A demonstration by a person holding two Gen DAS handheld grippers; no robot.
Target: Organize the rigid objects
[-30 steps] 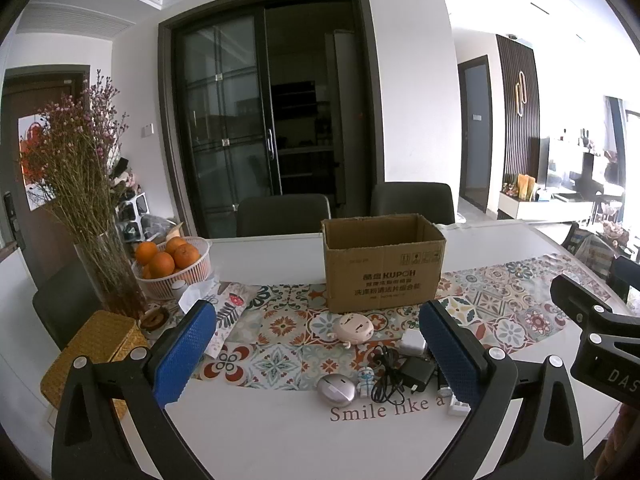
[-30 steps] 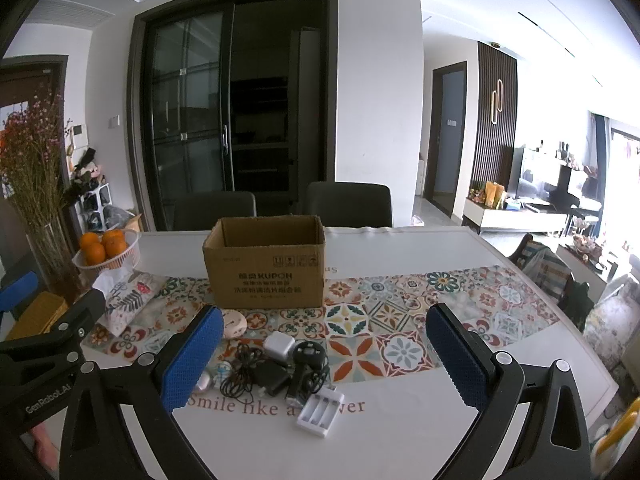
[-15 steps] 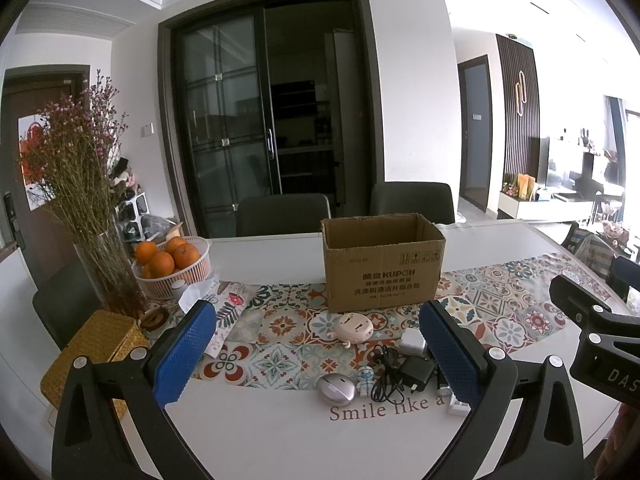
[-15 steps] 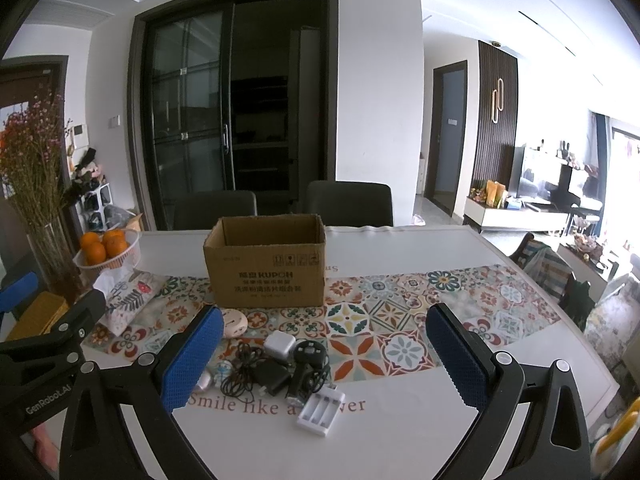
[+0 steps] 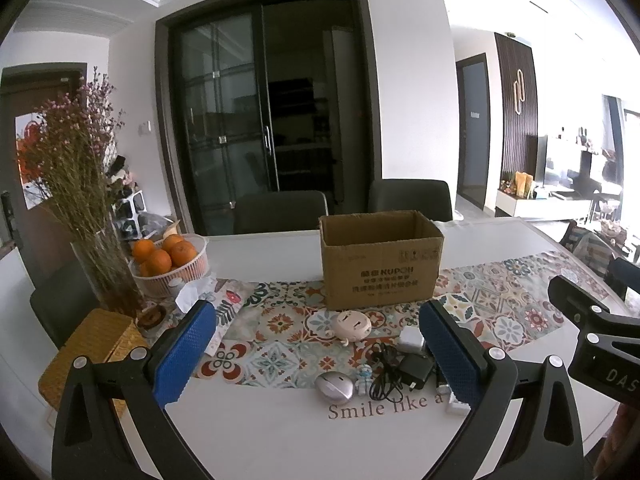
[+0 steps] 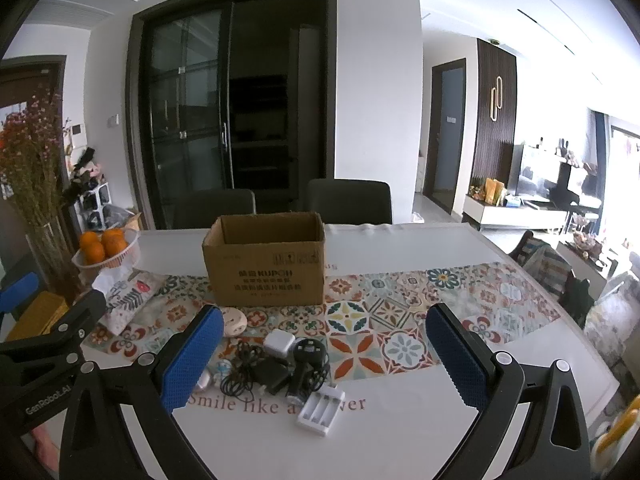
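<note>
We hold both tongs, left (image 5: 318, 350) and right (image 6: 324, 354), spread and empty above gadgets (image 6: 276, 368) before the box (image 6: 266, 264) on the worktop (image 6: 400, 432).

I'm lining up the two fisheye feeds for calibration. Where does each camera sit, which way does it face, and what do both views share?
Left wrist: sits on the left gripper, facing across the table at the open brown cardboard box; its own blue-padded fingers show, open, plus the right gripper's black body at the right edge.
Right wrist: sits on the right gripper, facing the same way, further right; its open fingers show, with the left gripper at the left edge.
Shared: the box, the white basket of oranges and the black charger with cable.
</note>
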